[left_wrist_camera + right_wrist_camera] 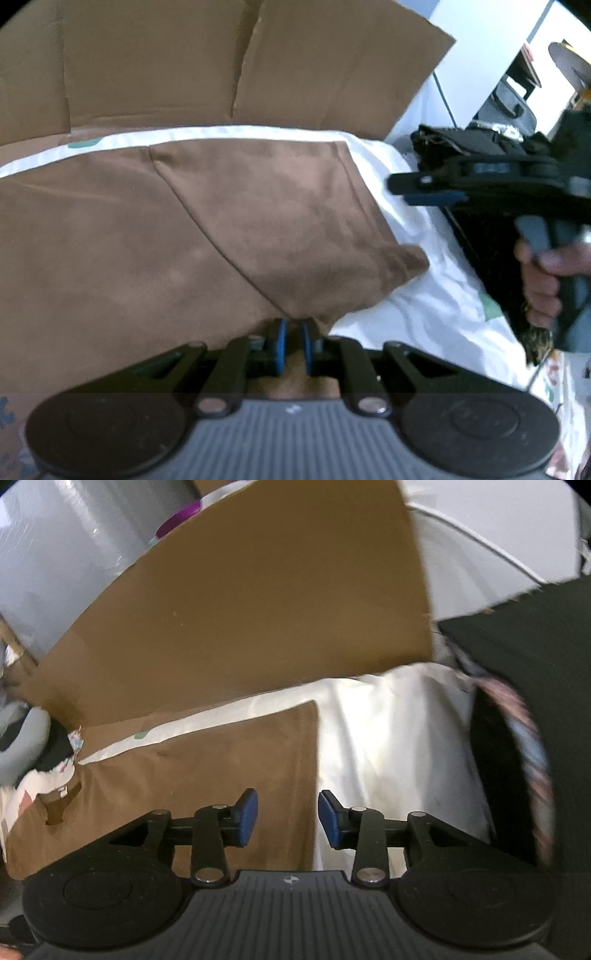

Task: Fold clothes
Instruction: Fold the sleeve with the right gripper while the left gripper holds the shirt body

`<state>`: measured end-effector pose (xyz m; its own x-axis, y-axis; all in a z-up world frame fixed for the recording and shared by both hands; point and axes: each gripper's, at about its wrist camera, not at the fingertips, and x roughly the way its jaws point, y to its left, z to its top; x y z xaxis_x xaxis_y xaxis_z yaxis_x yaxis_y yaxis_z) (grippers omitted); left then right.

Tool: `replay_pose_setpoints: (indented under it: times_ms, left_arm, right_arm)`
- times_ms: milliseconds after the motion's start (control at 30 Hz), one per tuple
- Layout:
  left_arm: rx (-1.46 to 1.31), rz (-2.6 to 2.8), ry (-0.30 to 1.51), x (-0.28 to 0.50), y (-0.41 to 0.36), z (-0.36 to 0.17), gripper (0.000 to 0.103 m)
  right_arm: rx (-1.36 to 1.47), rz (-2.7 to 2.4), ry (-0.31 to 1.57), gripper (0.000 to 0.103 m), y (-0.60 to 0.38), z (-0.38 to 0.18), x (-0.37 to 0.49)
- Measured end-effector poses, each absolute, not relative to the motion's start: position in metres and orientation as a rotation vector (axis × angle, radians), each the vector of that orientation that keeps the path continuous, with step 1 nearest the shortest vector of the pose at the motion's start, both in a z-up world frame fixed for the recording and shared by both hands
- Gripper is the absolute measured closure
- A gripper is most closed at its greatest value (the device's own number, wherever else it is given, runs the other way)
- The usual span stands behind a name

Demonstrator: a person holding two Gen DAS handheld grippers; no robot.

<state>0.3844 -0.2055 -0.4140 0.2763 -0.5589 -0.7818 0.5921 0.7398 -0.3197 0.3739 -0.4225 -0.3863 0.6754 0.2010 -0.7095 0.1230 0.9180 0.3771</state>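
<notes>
The left gripper (291, 341) is pinched tight on the near edge of a brown garment (147, 229), which spreads ahead of it over a white sheet (406, 295). The right gripper (288, 819) has its blue pads (248, 814) apart, empty, above the garment's right edge. Beyond both stands brown cardboard (184, 62).

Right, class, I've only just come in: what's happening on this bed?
A person is folding a brown garment spread on a white sheet, with a handheld gripper in each hand. The left gripper is shut on the garment's near edge, where a folded flap comes down. The right gripper is open with nothing between its pads, above the garment's right edge. A cardboard sheet stands behind.
</notes>
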Motion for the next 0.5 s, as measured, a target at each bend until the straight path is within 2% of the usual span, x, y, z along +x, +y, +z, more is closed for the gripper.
replay_pose_setpoints:
  times_ms: [500]
  left_arm:
    - [-0.017,-0.708,1.033,0.397,-0.185,-0.414,0.089]
  right_arm:
    - [0.288,0.039,0.856,0.060,-0.416,-0.412,0.444]
